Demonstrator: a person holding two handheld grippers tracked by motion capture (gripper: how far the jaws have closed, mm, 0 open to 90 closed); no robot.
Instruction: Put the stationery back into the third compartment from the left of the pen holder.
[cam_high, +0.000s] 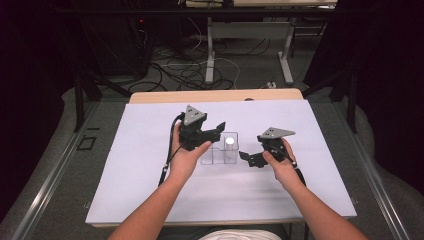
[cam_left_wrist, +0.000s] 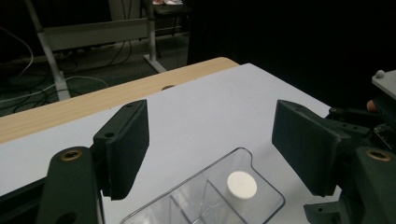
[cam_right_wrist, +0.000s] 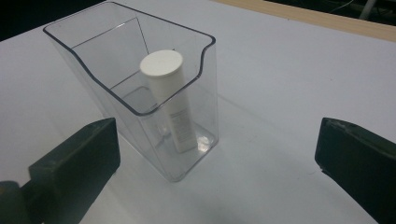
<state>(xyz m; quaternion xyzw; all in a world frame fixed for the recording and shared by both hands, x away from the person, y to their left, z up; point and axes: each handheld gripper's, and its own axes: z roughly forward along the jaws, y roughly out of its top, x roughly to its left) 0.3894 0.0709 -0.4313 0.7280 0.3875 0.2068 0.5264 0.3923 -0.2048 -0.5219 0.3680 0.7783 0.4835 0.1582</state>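
High view, near to far: the right gripper (cam_high: 246, 156) sits low on the white table sheet (cam_high: 150, 200), jaws spread wide and empty, just right of the clear plastic divided box (cam_high: 220, 150). Inside that box's right compartment leans a white cylindrical tube (cam_high: 229, 145) with a flat cap. Beyond it, the left gripper (cam_high: 219, 128) hovers above the box, jaws parted about halfway, gripping nothing.

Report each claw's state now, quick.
Left claw: open, holding nothing, above the clear container.
Right claw: open, holding nothing; container with the white tube stands ahead of it.
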